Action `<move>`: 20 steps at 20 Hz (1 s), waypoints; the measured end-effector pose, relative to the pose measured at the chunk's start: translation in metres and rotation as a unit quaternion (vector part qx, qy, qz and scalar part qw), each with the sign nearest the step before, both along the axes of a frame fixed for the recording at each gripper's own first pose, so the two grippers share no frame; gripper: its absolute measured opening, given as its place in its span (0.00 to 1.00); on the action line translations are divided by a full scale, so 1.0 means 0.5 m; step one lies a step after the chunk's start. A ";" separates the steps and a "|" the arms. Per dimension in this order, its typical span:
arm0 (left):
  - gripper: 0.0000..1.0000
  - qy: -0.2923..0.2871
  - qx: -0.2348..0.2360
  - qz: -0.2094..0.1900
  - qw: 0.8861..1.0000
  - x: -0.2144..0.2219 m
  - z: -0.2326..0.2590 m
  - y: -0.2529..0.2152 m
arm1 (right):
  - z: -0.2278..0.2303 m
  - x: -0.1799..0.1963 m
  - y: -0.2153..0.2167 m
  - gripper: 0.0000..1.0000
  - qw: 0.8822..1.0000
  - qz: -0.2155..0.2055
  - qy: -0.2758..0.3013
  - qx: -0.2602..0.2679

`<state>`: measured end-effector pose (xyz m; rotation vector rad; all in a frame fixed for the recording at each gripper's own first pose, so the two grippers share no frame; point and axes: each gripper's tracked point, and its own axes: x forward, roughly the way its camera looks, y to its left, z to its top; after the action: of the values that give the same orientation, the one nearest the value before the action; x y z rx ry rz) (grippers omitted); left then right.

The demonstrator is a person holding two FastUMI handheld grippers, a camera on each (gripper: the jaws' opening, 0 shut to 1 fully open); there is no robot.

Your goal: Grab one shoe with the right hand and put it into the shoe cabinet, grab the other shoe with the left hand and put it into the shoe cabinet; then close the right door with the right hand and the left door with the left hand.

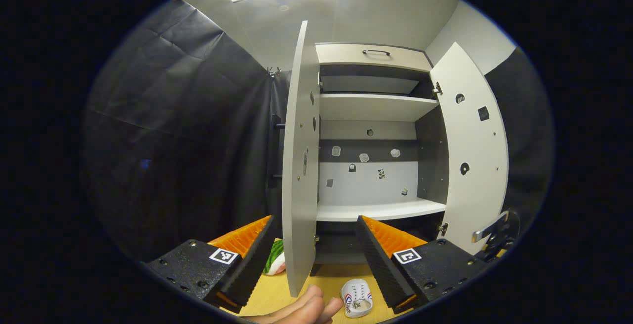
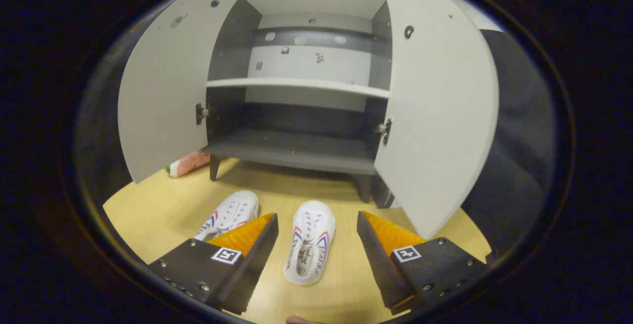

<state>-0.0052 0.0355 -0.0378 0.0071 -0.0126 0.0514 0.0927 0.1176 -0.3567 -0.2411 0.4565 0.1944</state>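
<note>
Fingers, right: my right gripper (image 2: 316, 254) has its 2 fingers spread wide and holds nothing; it hangs low over the floor with a shoe lying in the gap between them, untouched
Fingers, left: my left gripper (image 1: 314, 259) is also spread wide with nothing in it, raised higher and facing the cabinet front
Near shoe: a white shoe (image 2: 309, 249) with red and blue stripes lies on the yellow wooden floor (image 2: 163, 210), toe toward the cabinet, opening toward me, between my right fingers but apart from both
Second shoe: the other white shoe (image 2: 228, 216) lies just to the left of the first, partly hidden behind my right gripper's left finger
Left gripper view of a shoe: 1 white shoe (image 1: 357, 298) shows on the floor below, beside the tips of a hand (image 1: 301, 310) at the bottom edge
Shoe cabinet: the shoe cabinet (image 2: 301, 151) stands on short legs just beyond the shoes; its shelves carry no shoes
Left door: the left door (image 2: 165, 86) stands swung open; in the left gripper view I see it almost edge-on (image 1: 299, 165)
Right door: the right door (image 2: 437, 116) is swung open as well
Beside the cabinet: a pink, white and green thing (image 2: 188, 164) lies on the floor behind the left door, too hidden to name
</note>
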 end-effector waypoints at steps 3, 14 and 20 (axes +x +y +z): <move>0.98 0.025 0.025 0.001 0.999 0.005 -0.035 0.008 | -0.083 0.021 0.008 0.94 0.999 -0.019 0.038 0.004; 0.98 0.014 0.009 0.019 1.000 0.012 -0.043 0.046 | -0.240 0.065 0.026 0.40 0.987 -0.089 0.125 0.046; 0.98 0.014 0.006 -0.002 1.000 -0.003 -0.049 0.037 | -0.193 0.066 0.051 0.01 0.989 -0.031 0.040 0.140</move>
<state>-0.0066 0.0538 -0.0624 0.0205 0.0155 0.0472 0.1257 0.1432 -0.4531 0.0563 0.5089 0.2049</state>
